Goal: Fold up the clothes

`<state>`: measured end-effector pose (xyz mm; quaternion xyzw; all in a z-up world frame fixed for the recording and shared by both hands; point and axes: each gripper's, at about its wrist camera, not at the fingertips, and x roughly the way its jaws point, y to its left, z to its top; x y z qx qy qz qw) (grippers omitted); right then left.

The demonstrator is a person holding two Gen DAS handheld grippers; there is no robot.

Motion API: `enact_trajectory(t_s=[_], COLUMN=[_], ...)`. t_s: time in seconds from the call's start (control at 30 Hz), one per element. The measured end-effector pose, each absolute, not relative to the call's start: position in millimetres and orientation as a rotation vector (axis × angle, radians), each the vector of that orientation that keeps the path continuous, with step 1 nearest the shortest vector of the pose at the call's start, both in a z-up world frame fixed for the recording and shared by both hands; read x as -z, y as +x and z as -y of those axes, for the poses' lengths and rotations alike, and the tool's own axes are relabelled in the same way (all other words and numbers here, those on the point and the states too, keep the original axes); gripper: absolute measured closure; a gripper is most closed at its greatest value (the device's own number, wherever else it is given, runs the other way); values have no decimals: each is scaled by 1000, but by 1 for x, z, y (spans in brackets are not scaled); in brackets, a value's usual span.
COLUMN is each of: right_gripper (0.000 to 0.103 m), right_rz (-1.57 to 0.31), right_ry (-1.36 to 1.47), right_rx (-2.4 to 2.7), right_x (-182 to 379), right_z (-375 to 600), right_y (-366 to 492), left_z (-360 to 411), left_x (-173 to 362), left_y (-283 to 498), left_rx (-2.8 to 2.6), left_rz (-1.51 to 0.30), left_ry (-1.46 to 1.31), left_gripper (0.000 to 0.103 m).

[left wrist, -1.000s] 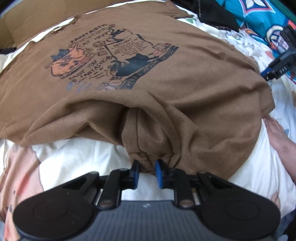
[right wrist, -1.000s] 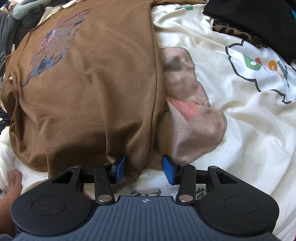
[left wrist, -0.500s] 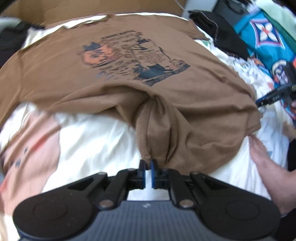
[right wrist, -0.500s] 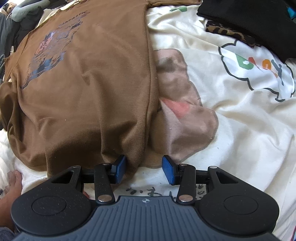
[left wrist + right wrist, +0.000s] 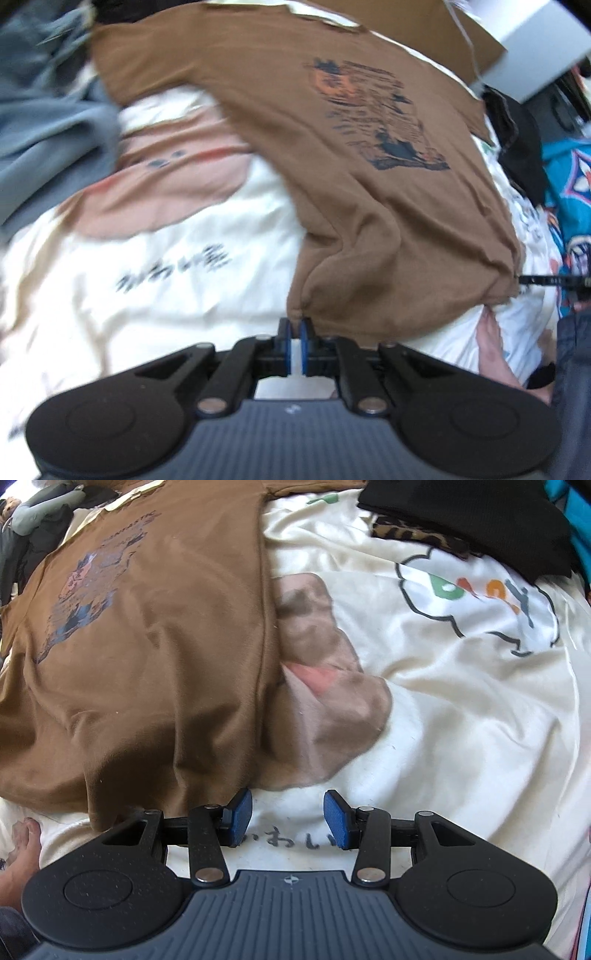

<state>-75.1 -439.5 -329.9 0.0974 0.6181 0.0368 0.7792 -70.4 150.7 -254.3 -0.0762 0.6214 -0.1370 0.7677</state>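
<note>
T-shirt [image 5: 147, 646] on bedsheet [image 5: 461, 701] (foot [image 5: 22, 849] beside)

brown T-shirt [image 5: 369, 206] print motion-blurred, black garment [image 5: 480, 513] cut off by edge

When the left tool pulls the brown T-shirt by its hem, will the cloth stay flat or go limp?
Probably limp: the brown T-shirt already bunches into folds where the left tool pinches its hem. It likely weighs little, since one small pinch drags a whole side across the cream bedcover. The free edge near the open right tool will probably trail and wrinkle.
</note>
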Motion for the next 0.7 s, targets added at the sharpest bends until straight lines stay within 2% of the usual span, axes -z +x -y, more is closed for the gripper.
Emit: enact_trajectory(t_s=[0.23, 0.43, 0.7], right_gripper=[53, 53, 53], right_rz=[-1348, -1364, -1323], right_ry=[204, 193, 254], right_rx=[-82, -83, -125], right_x=[330, 333, 327], right_z=[445, 439, 428], right_y=[-85, -94, -98], left_z=[-178, -185, -190], left_x=[238, 245, 240], left_y=[-97, -111, -84], left_rx=[193, 132, 21], left_rz=[-1423, -1463, -1377], left_ry=[-211, -245, -257], left_gripper=[99, 99, 99])
